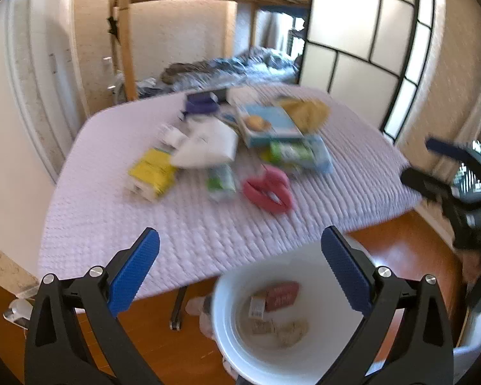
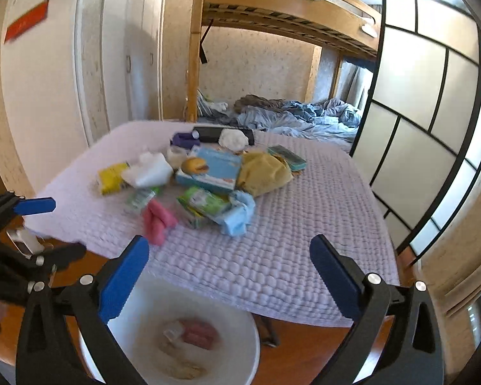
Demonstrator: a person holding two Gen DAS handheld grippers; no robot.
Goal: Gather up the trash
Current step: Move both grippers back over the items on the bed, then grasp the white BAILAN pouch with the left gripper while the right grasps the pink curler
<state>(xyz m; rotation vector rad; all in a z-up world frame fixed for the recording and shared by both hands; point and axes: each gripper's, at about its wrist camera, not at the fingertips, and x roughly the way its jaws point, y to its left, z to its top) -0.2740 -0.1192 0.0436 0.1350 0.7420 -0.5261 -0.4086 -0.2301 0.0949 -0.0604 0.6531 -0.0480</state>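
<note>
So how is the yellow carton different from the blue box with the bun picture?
The yellow carton lies at the left edge of the pile, directly on the quilted cover; the blue box sits mid-pile, propped on other rubbish. The carton looks smaller and chunkier, the box broader and flatter. The carton is yellow and white, the box light blue. Both are cardboard packs not yet in the white bin.

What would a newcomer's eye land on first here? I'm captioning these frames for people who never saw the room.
The heap of packets and wrappers in the middle of the lilac quilted table cover, with a pink item at its near edge. Below the table's near edge stands a white bin holding a red wrapper, between the open left gripper and right gripper.
</note>
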